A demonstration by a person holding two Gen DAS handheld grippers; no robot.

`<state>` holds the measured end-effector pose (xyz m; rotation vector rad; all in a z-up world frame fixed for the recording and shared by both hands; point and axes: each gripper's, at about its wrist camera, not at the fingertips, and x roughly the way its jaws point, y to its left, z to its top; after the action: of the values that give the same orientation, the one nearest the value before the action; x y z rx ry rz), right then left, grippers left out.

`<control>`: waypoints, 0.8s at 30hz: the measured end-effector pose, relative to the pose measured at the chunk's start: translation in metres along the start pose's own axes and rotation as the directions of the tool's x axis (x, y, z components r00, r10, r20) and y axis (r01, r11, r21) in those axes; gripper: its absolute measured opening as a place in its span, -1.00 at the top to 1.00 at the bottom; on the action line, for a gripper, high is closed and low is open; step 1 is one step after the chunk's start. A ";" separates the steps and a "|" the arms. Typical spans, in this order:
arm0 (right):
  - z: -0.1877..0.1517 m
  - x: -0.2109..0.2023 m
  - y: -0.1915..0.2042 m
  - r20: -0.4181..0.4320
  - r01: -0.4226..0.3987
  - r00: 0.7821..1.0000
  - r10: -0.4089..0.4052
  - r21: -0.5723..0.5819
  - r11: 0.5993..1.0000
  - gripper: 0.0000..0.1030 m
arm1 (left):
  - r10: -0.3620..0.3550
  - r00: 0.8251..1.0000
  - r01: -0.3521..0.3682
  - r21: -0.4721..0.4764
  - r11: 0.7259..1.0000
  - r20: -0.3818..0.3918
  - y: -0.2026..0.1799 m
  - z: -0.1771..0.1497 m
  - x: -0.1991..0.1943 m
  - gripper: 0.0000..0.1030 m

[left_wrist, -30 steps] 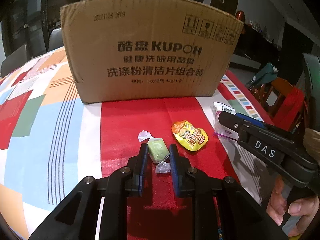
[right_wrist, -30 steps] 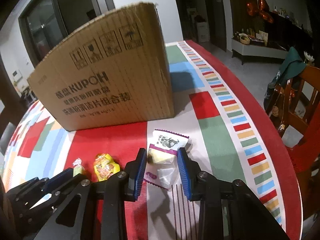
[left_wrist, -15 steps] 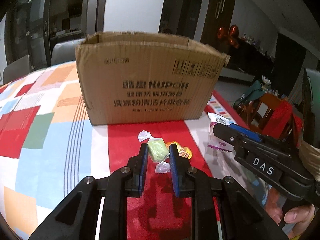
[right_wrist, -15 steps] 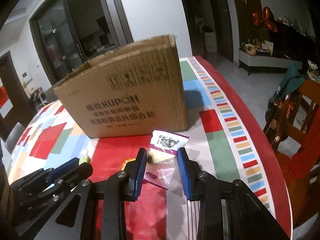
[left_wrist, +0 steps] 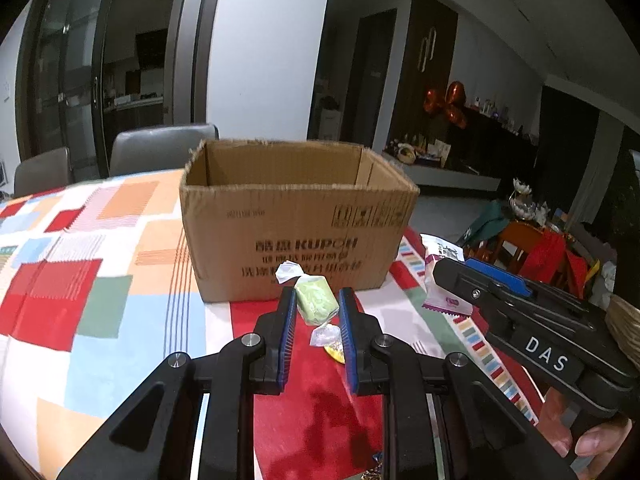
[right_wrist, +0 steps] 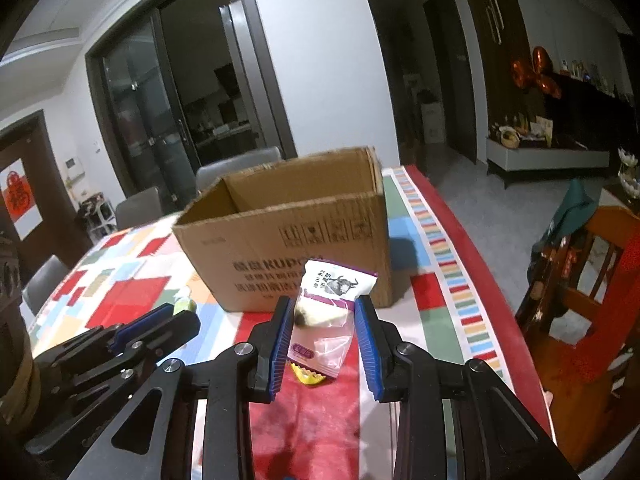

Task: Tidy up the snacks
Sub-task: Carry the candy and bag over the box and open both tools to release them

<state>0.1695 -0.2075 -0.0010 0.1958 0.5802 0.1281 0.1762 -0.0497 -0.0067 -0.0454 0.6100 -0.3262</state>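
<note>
My left gripper is shut on a green wrapped candy and holds it in the air before the open cardboard box. My right gripper is shut on a white and purple snack packet, also lifted, in front of the same box. A yellow snack pouch lies on the red part of the tablecloth below both grippers; only an edge of the pouch shows in the left wrist view. The right gripper with its packet is at the right there.
The box stands on a table with a colourful patchwork cloth. Grey chairs stand behind the table. A wooden chair with red cloth is off the table's right edge. A person's fingers hold the right gripper's handle.
Both grippers rose with their snacks, so the box's open top now shows. The yellow pouch stayed on the table and dropped lower in both views.
</note>
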 end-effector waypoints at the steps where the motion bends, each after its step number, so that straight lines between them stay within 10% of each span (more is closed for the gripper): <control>1: 0.002 -0.003 0.001 0.011 -0.003 1.000 0.003 -0.003 1.000 0.36 | -0.001 1.000 0.001 0.005 1.000 0.009 0.001 0.003 -0.003 0.58; 24: 0.077 -0.009 0.014 0.140 -0.041 0.989 0.050 -0.064 0.997 0.36 | 0.046 0.985 -0.068 0.133 0.989 0.167 0.005 0.087 -0.018 0.58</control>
<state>0.2043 -0.2068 0.0697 0.1571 0.4296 0.1748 0.2134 -0.0438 0.0745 0.0780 0.4240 -0.3052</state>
